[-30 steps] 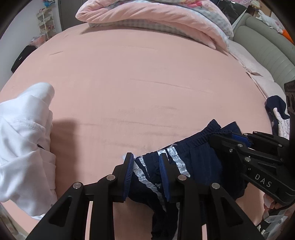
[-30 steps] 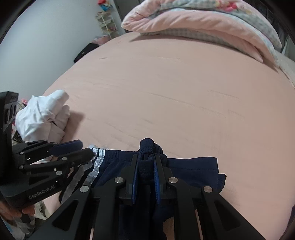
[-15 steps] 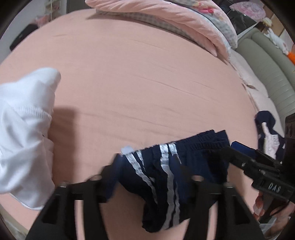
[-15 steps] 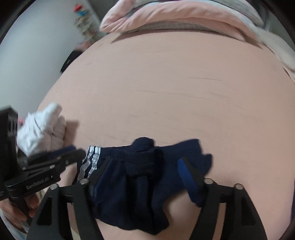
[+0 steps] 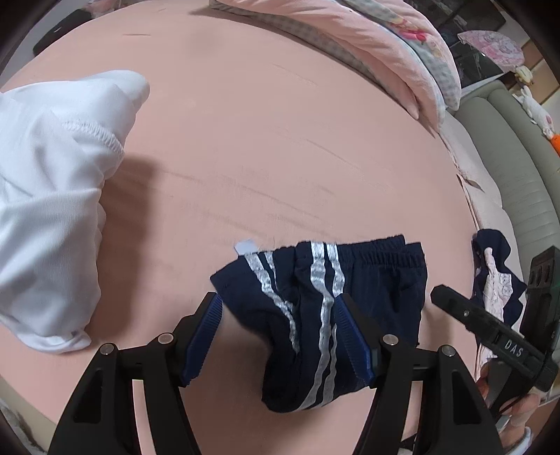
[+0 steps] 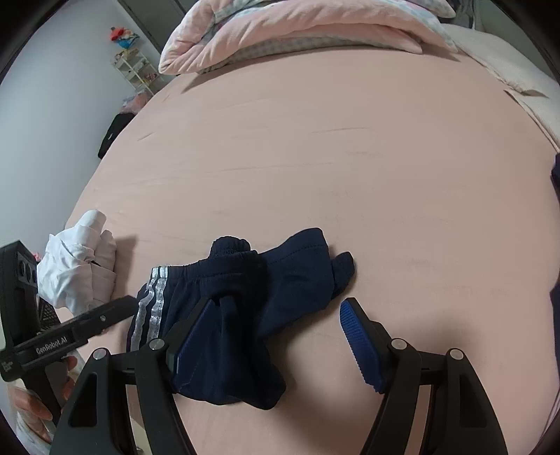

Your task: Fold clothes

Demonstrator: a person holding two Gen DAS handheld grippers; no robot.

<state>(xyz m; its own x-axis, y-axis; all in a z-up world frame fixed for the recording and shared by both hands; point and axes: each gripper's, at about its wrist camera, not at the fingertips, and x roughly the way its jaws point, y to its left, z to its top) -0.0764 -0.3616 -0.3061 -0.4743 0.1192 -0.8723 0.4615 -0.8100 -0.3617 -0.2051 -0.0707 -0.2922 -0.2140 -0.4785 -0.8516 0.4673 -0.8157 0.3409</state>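
A pair of small navy-blue shorts with silver-white side stripes and an elastic waistband [image 5: 325, 297] [image 6: 245, 301] lies crumpled on the salmon-pink bed sheet [image 5: 273, 147] [image 6: 332, 168], near the edge closest to both cameras. Over the shorts, the left gripper [image 5: 280, 336] has its jaws spread wide and holds nothing, the striped fabric bunched loosely between its blue ribbed pads [image 5: 201, 339]. The right gripper [image 6: 276, 346] is likewise parted wide with nothing pinched; one of its pads sits against the plain navy cloth, the other over bare sheet beside the shorts. To the left of the shorts rests a rumpled white knit garment [image 5: 52, 196] [image 6: 77, 269]. To their right, at the sheet's edge, lies another dark-blue piece with pale pink print [image 5: 497, 276]. Far beyond the shorts, a folded pink quilt with a checked lining [image 5: 367, 52] [image 6: 308, 31] is heaped at the head of the bed
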